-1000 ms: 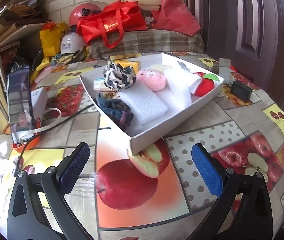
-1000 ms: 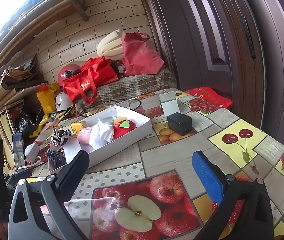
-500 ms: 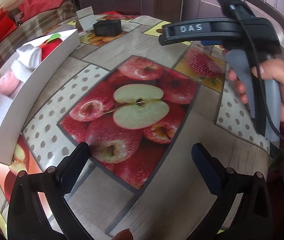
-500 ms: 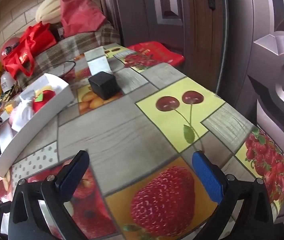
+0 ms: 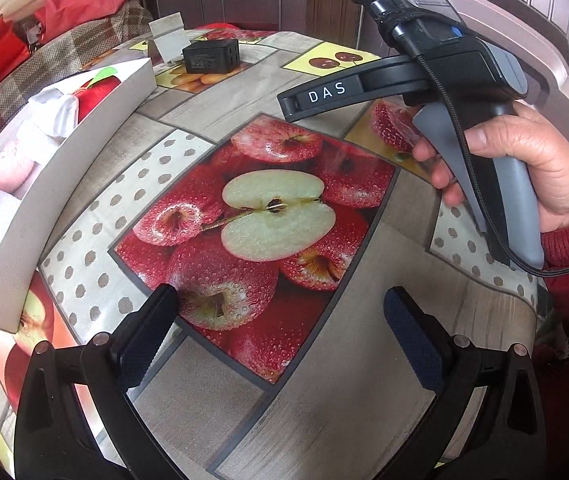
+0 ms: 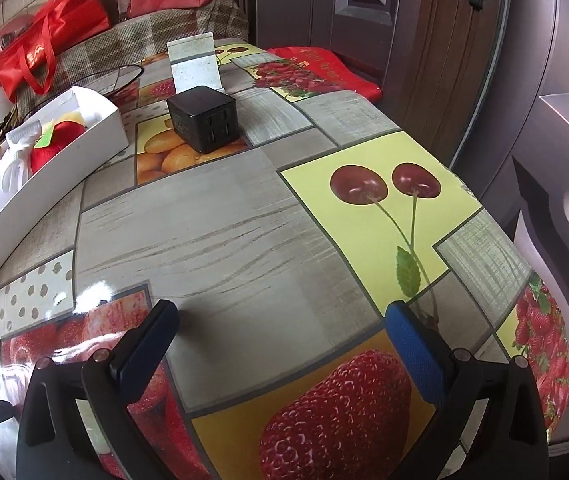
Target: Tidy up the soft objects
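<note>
A white box (image 5: pixel 64 176) lies along the table's left side with soft things in it: a red plush apple (image 5: pixel 98 88), white cloth (image 5: pixel 58 114), a pink plush ball (image 5: pixel 14 168). The right wrist view shows the same box (image 6: pixel 44 168) and plush apple (image 6: pixel 56 140) at far left. My left gripper (image 5: pixel 280 328) is open and empty over the apple print, well right of the box. My right gripper (image 6: pixel 280 332) hangs open and empty over the grey and cherry tiles. From the left wrist view, a hand (image 5: pixel 524 168) holds the right gripper's handle.
A black charger block (image 6: pixel 204 118) and a folded white card (image 6: pixel 196 64) stand at the table's far end. Red bags (image 6: pixel 44 52) and a checked cushion (image 6: pixel 164 36) lie beyond. The table edge (image 6: pixel 524 264) curves along the right, by a dark door.
Both grippers have swung right, away from the box, which slid to the left edge of both views. The hand and right handle came into the left wrist view. Both stayed open.
</note>
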Tool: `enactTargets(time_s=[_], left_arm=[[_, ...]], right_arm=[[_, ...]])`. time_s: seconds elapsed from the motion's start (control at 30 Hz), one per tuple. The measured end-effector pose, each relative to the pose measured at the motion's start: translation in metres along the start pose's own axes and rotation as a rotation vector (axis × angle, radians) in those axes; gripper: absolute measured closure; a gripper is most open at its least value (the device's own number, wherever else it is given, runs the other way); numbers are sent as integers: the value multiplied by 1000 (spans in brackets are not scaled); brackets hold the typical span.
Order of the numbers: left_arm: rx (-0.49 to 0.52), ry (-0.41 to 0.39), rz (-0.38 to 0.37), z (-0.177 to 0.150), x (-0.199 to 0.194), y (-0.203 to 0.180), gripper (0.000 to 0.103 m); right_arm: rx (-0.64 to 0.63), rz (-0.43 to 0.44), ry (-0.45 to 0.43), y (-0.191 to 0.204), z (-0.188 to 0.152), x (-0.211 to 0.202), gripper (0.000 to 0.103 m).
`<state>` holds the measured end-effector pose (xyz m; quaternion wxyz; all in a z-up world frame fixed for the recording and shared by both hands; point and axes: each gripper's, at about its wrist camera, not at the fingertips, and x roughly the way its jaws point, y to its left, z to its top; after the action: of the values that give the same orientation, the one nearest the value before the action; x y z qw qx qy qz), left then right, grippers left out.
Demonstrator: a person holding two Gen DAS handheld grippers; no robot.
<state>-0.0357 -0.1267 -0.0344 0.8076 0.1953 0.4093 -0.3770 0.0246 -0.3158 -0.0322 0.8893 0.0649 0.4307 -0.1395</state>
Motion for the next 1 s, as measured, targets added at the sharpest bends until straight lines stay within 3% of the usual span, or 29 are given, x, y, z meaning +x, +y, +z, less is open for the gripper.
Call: enactTargets(time_s=[0.73, 1.0], left_arm=[[-1, 2, 0, 2, -3, -1, 1], [-1, 3, 0, 2, -4, -1, 1]], right_arm=[[-1, 29, -3, 6, 0, 3, 0], [-14, 59, -23, 9, 14, 12, 0]])
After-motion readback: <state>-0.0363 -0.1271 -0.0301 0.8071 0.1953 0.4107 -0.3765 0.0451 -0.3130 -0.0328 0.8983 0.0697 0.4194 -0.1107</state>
